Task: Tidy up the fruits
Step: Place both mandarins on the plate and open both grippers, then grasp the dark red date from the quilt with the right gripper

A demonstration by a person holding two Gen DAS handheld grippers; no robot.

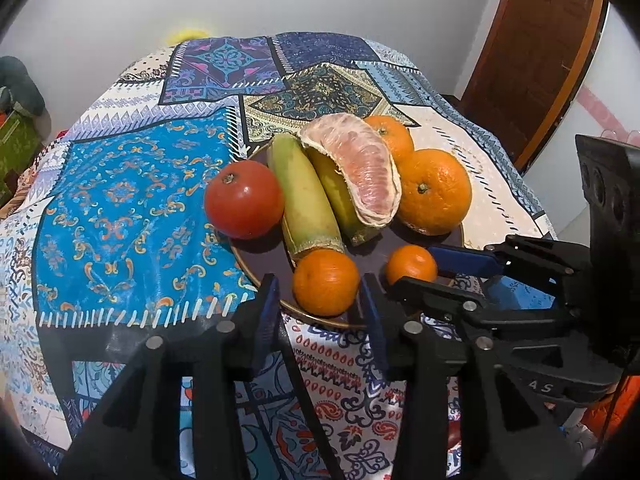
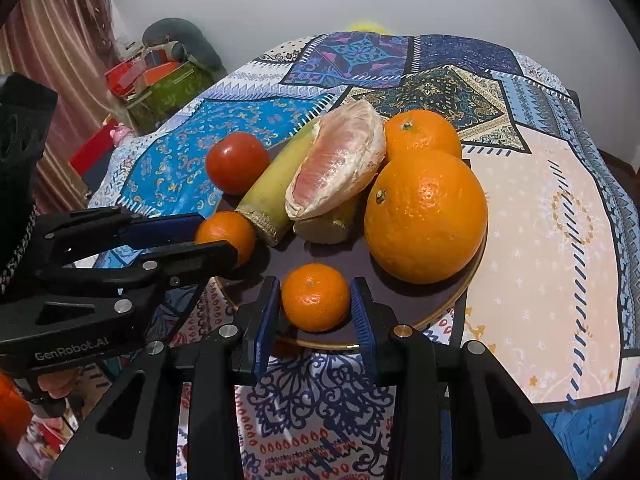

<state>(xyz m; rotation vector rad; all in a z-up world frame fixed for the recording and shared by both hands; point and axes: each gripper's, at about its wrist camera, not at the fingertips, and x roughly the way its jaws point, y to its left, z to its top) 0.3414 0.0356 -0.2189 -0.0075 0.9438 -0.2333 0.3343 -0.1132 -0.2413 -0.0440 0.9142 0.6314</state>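
Flanking two mandarins (image 1: 326,282) (image 2: 315,297) on plate (image 2: 420,300): both grippers (image 1: 320,304) (image 2: 316,312).

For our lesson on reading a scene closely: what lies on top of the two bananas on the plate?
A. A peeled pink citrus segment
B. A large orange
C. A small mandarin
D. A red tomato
A: the peeled pink citrus segment rests across the two bananas, while the tomato and the oranges sit beside them on the plate.
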